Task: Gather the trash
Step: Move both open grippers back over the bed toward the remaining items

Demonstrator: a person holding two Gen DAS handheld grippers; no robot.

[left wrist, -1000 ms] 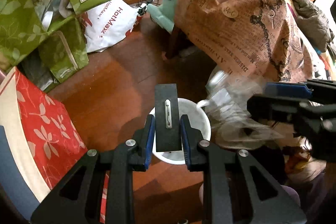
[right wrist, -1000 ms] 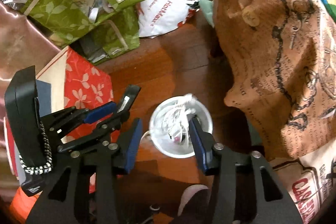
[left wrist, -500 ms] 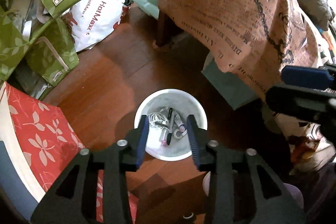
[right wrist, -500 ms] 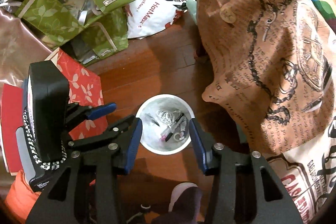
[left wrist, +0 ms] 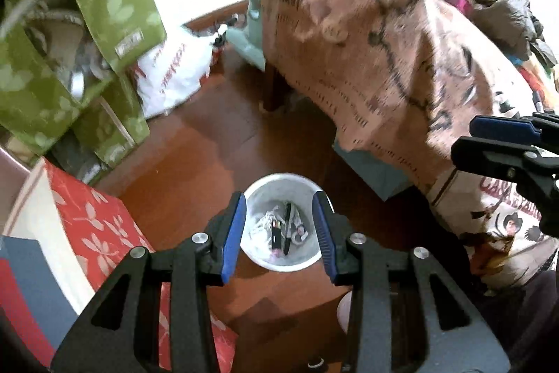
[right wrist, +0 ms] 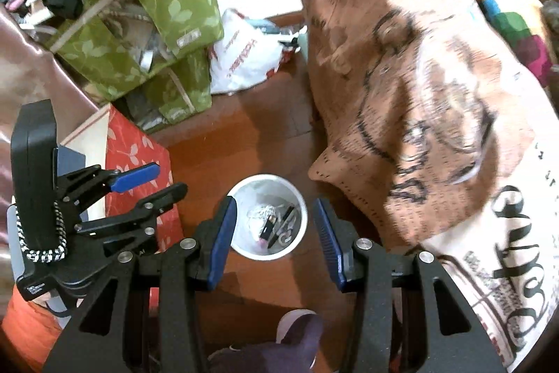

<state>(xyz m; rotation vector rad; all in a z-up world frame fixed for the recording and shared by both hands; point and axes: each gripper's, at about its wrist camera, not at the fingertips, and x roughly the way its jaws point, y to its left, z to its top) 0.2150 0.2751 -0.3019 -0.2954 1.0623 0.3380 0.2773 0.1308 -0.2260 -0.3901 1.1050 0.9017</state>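
A white bin (left wrist: 282, 263) stands on the wooden floor, straight below both grippers. Inside it lie a flat black item (left wrist: 277, 235), a dark pen (left wrist: 287, 226) and a tangle of white cord (left wrist: 263, 224). My left gripper (left wrist: 278, 198) hangs above the bin, open, with nothing between its blue pads. My right gripper (right wrist: 273, 201) is likewise open and empty over the bin (right wrist: 265, 254). Each gripper shows at the edge of the other's view: the left gripper (right wrist: 164, 180) on the left, the right gripper (left wrist: 503, 145) on the right.
A brown printed cloth (left wrist: 384, 58) drapes a table at the right, its leg (left wrist: 270, 90) on the floor. Green leaf-print bags (left wrist: 115, 6), a white shopping bag (left wrist: 174, 72) and a red floral box (left wrist: 87, 219) crowd the left. A person's foot (right wrist: 297, 331) is near the bin.
The left gripper opened and let go of the flat black item, which now lies in the bin. Both grippers have risen, so the bin looks smaller.
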